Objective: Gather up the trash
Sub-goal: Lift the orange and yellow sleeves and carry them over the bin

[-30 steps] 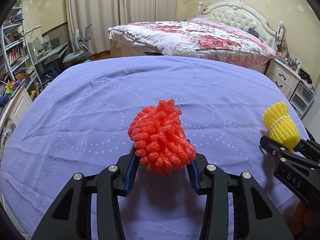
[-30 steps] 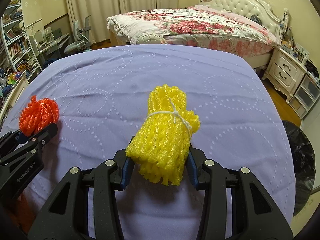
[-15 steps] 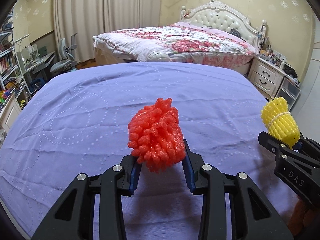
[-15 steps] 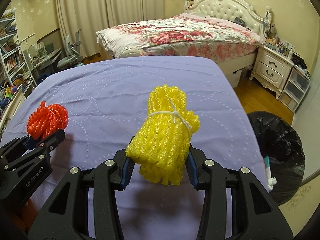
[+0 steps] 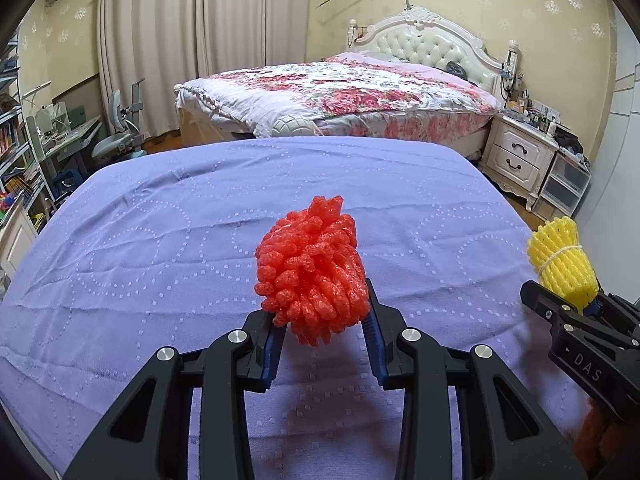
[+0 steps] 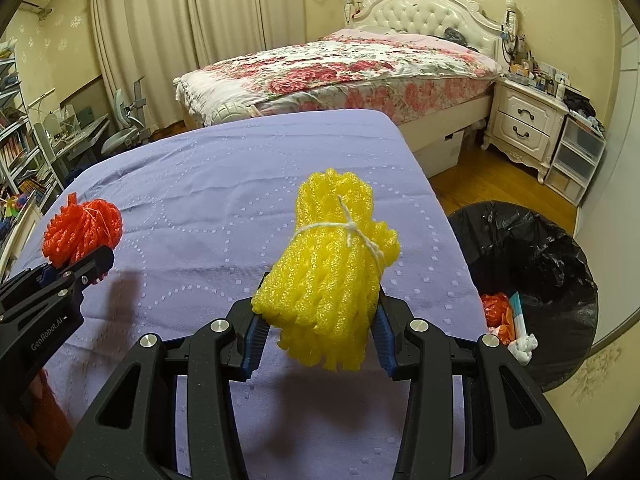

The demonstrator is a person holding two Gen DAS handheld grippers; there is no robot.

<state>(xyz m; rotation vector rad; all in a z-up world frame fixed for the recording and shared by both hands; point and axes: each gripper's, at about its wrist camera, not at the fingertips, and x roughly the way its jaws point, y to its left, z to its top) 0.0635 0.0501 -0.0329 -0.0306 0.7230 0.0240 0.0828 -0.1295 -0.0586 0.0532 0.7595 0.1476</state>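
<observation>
Left gripper (image 5: 323, 330) clamped on red foam bundle (image 5: 311, 272); right gripper (image 6: 318, 334) clamped on yellow foam bundle (image 6: 330, 268) (string-tied) — both above purple sheet (image 6: 224, 184); bin (image 6: 532, 280) at right.

Both tongs are matte black plastic frames with triangular cutouts, silver screws and blue ribbed pads (image 5: 372, 320). White lettering marks their sides.

Floral bed (image 5: 340, 96), white headboard (image 5: 424, 40); curtains (image 5: 200, 40) drawn; nightstand (image 6: 528, 120); wood floor (image 6: 480, 176); possibly desk (image 5: 68, 140) left.
</observation>
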